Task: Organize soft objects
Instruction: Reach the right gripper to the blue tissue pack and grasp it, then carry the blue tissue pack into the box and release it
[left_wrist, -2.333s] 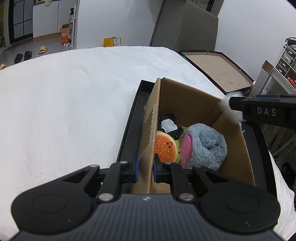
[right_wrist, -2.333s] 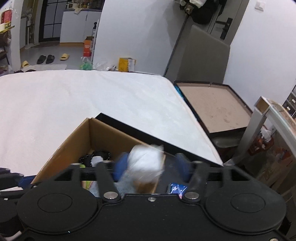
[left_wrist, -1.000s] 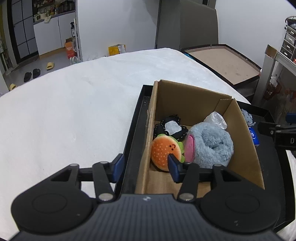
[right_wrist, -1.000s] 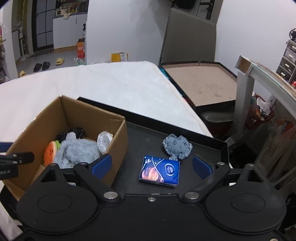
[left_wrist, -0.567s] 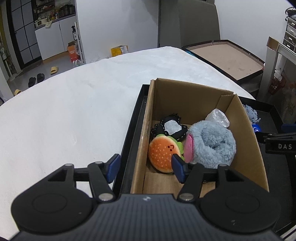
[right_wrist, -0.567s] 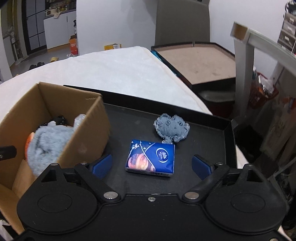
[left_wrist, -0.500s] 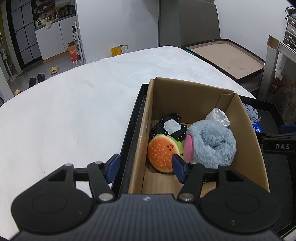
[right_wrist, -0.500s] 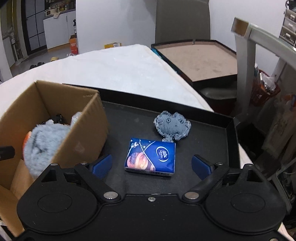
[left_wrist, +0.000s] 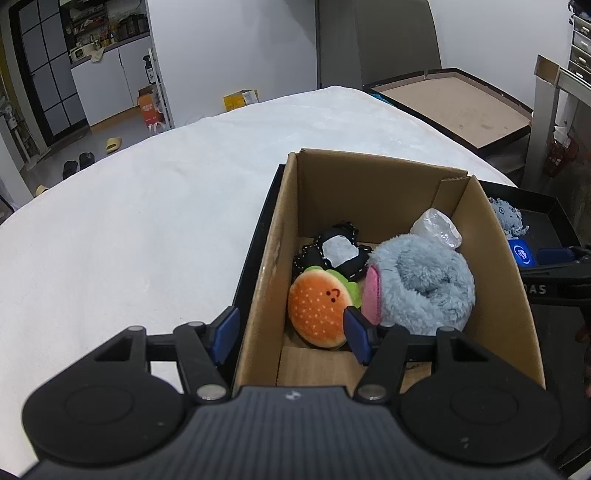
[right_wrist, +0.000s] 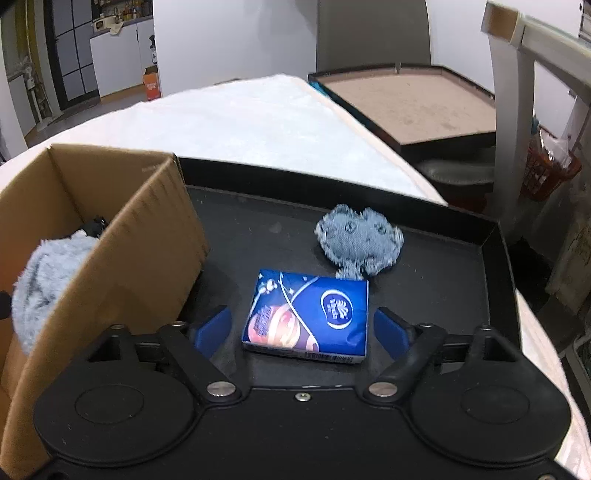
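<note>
A cardboard box (left_wrist: 380, 177) stands on a black tray (right_wrist: 424, 258). In it lie a burger plush (left_wrist: 319, 314), a fluffy grey plush (left_wrist: 424, 284), a black-and-white pouch (left_wrist: 338, 251) and a clear crinkly bag (left_wrist: 437, 229). My left gripper (left_wrist: 291, 334) is open, its jaws straddling the box's left wall without touching it. My right gripper (right_wrist: 301, 330) is open, low over the tray, its jaws either side of a blue tissue pack (right_wrist: 310, 314). A small grey denim plush (right_wrist: 360, 238) lies just beyond the pack. The box also shows in the right wrist view (right_wrist: 147, 229).
The tray sits on a white bed cover (left_wrist: 129, 221). A second tray with a brown base (right_wrist: 410, 103) stands beyond the bed edge. A white shelf frame (right_wrist: 517, 92) rises at the right. The right gripper's arm shows in the left wrist view (left_wrist: 554, 280).
The right gripper dropped the crinkly bag into the box, then moved right and down over the tissue pack. The left gripper opened off the box wall and drew back slightly.
</note>
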